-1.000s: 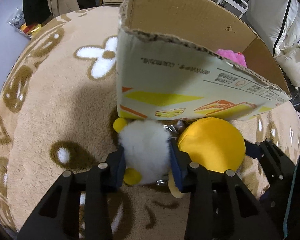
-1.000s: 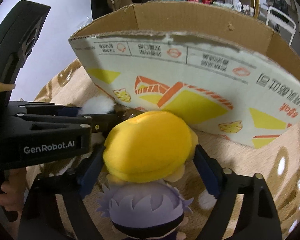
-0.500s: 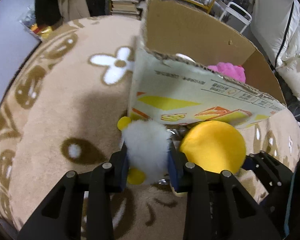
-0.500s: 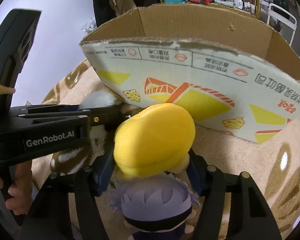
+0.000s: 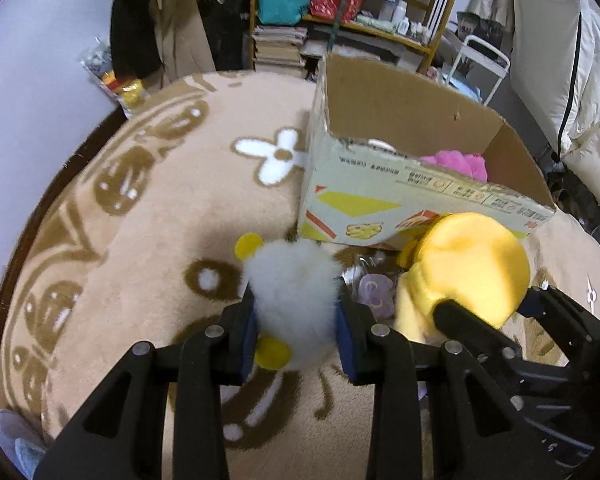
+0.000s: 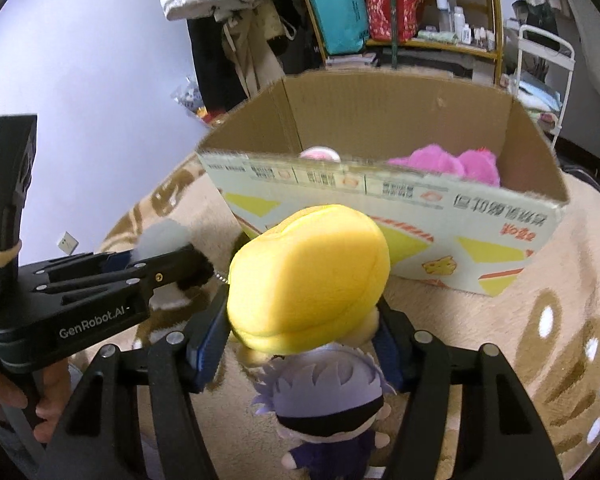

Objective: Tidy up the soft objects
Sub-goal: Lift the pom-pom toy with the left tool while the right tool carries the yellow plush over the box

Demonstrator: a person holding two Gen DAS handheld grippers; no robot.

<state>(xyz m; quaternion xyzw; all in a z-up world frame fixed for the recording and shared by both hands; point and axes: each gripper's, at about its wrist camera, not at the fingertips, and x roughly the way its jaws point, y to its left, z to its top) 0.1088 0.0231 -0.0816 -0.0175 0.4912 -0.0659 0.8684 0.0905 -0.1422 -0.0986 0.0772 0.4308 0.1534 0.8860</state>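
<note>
Jaws: left gripper clamps white plush; right gripper clamps yellow plush.

Ahead of both sets of jaws the cardboard box near wall blocks a level path, its open top free above the rim except where the pink plush fills the right rear corner.

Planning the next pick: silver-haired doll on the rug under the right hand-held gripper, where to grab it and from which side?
Grip the silver-haired doll by its big round head, fingers across the sides, coming from above. It lies flat on the rug; its body is small and half hidden. Right hand-held gripper holds the yellow plush now.
</note>
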